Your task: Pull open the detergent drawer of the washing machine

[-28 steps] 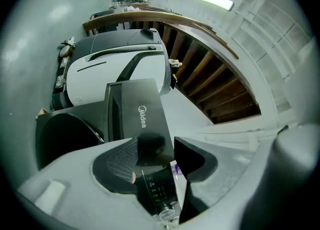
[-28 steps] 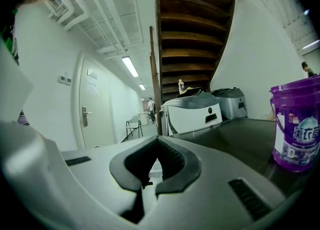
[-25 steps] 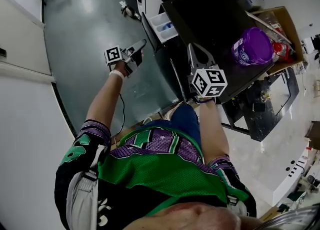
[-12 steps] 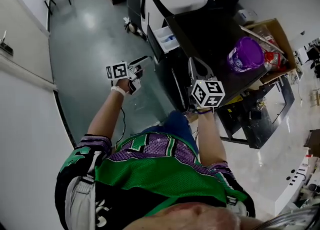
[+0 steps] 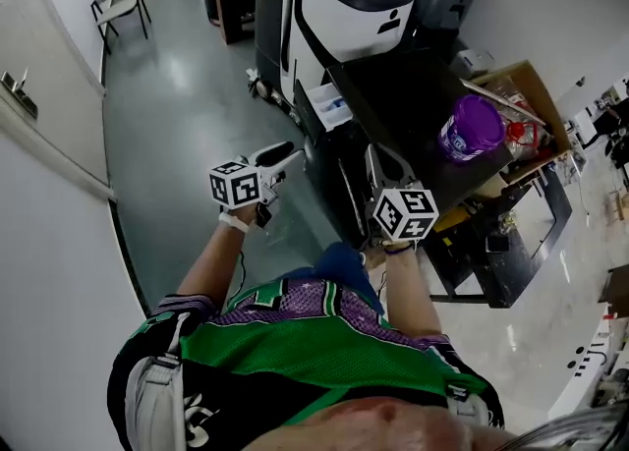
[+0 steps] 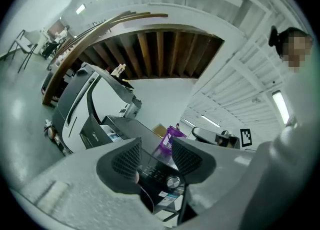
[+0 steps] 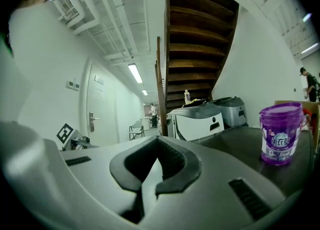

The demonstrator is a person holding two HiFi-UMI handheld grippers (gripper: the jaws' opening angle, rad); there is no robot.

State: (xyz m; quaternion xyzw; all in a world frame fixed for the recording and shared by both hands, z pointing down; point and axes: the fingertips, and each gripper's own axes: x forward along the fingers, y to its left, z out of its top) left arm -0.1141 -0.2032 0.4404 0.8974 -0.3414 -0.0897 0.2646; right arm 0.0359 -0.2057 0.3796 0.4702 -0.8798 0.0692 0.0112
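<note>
**Detergent drawer: open, neither gripper touching it**

- Detergent drawer [image 5: 327,105]: pulled out of the front of the dark washing machine [image 5: 413,76], at its top far corner, with its pale compartments showing.
- Left gripper [image 5: 285,154]: before the machine's front, near the drawer but apart from it. Fingers released and just narrowing, nothing between them.
- Right gripper [image 5: 381,159]: at the machine's near edge, fingers clenched together and empty.
- Purple tub [image 5: 472,128]: upright on the machine's top.

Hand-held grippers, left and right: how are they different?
The left hand-held gripper has its jaws apart, though they have just been closing a little; the right hand-held gripper has them together. The left is over the grey floor; the right is by the dark washing machine. Both hold nothing.
</note>
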